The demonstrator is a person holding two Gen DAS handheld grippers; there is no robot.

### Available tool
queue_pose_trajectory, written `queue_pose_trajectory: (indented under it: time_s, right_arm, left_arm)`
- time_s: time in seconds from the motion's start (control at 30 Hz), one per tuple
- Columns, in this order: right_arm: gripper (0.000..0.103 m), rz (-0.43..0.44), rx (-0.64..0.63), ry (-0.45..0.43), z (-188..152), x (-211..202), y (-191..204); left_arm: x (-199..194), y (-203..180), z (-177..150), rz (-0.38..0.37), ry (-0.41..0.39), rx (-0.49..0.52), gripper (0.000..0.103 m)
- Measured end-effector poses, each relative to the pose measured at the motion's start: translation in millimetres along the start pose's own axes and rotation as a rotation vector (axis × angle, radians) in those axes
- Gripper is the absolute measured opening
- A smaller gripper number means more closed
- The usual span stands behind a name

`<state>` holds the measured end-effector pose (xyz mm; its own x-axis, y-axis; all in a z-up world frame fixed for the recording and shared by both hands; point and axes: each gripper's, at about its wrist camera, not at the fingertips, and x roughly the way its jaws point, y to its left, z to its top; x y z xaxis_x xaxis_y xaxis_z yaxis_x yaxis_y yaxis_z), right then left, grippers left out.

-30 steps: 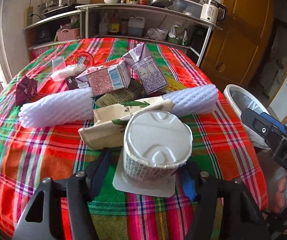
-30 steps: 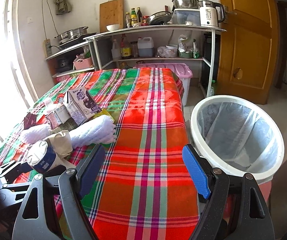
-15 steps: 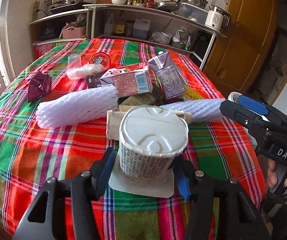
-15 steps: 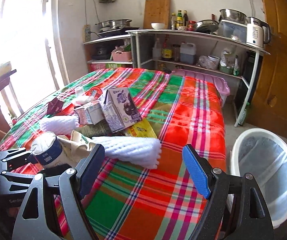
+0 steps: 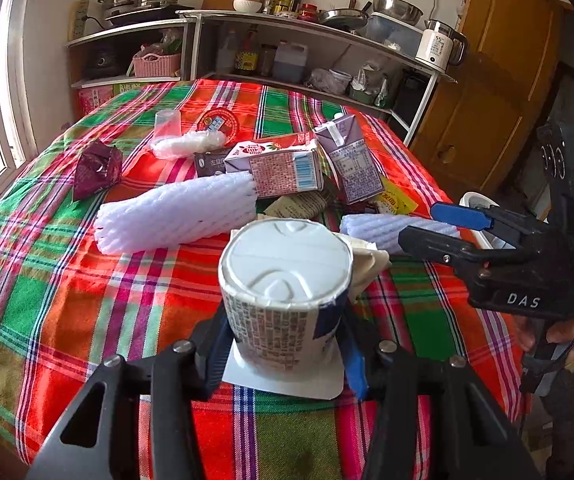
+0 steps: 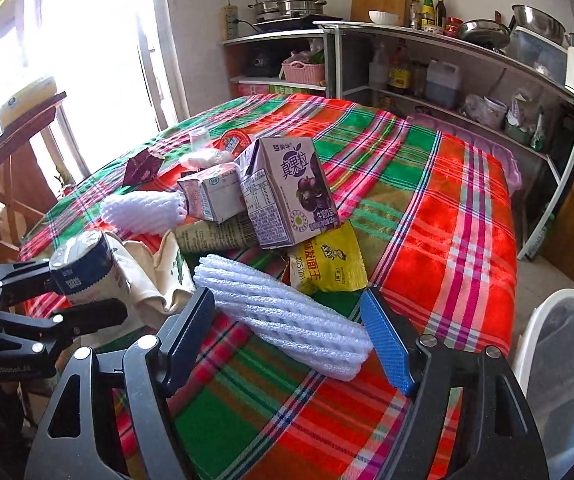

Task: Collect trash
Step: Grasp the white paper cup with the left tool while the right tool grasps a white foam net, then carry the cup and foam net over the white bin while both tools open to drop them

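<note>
Trash lies heaped near the middle of the tabletop (image 5: 67, 280), which is covered by a red, green and pink plaid cloth. An upturned paper yogurt cup (image 5: 285, 296) with its peeled foil lid (image 5: 283, 380) flat beneath it sits at the near edge, and the left gripper (image 5: 283, 346) has its jaws pressed against the cup's two sides; they have just been closing on it. Behind the cup lies a crumpled cream paper bag (image 6: 159, 276), then a long white foam fruit net (image 5: 175, 216). A pink-and-white milk carton (image 5: 275, 170) lies on its side next to a purple fruit-milk carton (image 6: 287, 192) that leans tilted on the pile, with a yellow snack packet (image 6: 329, 260) and a printed paper wrapper (image 6: 215, 234) under them. Farther back are a dark maroon wrapper (image 5: 97, 168), a clear plastic cup (image 5: 166, 126), a crumpled white plastic bag (image 5: 187, 145) and a red round lid (image 5: 217, 123).

The right gripper (image 6: 287, 340) straddles the end of a second white foam net (image 6: 283, 316). Its jaws stand apart, clear of the foam on both sides, though they have just been narrowing. A hand (image 5: 567, 332) grips its handle at the right edge of the left wrist view. A white trash bin (image 6: 567, 360) with a clear liner stands on the floor beside the tabletop's right edge.
</note>
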<state>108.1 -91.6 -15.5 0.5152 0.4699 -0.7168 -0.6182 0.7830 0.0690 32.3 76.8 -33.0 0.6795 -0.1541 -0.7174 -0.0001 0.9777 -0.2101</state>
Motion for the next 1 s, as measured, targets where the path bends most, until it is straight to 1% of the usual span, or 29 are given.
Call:
queue_pose_trajectory:
  time_s: [0.03,0.07,0.13,0.2,0.23,0.3,0.37,0.47,0.57,0.8,1.0]
  right_arm:
    - [0.066,-0.012,-0.01,0.008,-1.5,0.4,1.3]
    - [0.06,-0.021,-0.023,0.024,-4.2,2.4,3.0]
    - [0.055,-0.019,-0.05,0.049,-8.7,7.1,6.1]
    - [0.042,-0.039,-0.069,0.062,-12.9,8.1,8.8]
    - [0.04,-0.044,-0.068,0.063,-14.6,6.9,9.0]
    - [0.03,-0.046,-0.053,0.063,-17.1,4.3,7.5]
    - [0.027,-0.057,-0.049,0.055,-20.2,-0.9,8.1]
    - [0.025,-0.053,-0.017,0.032,-24.5,-11.3,8.2]
    - [0.024,-0.026,0.041,-0.012,-28.8,-27.3,6.0]
    - [0.024,-0.018,0.135,-0.076,-40.3,-57.7,5.1]
    - [0.024,-0.081,0.205,-0.151,-43.2,-89.7,-4.4]
  left_arm:
    - [-0.6,-0.6,-0.1,-0.003,0.0,0.001,0.05]
    - [-1.7,-1.5,0.3,-0.007,-0.002,0.003,0.05]
    - [-3.0,-1.8,0.9,-0.01,-0.003,0.003,0.05]
    - [-5.2,-1.0,0.6,-0.011,-0.007,-0.001,0.05]
    - [-6.0,-0.6,0.6,-0.012,-0.007,-0.003,0.05]
    - [-7.8,-0.3,0.8,-0.021,-0.008,-0.008,0.05]
    - [-10.7,-1.5,0.8,-0.028,-0.013,-0.004,0.05]
    - [-15.9,-3.8,0.0,-0.04,-0.022,0.005,0.05]
    - [-20.5,-7.3,-0.1,-0.051,-0.03,0.02,0.05]
    - [-31.0,-20.8,3.1,-0.086,-0.049,0.055,0.05]
    - [-35.6,-43.4,15.3,-0.114,-0.07,0.1,0.05]
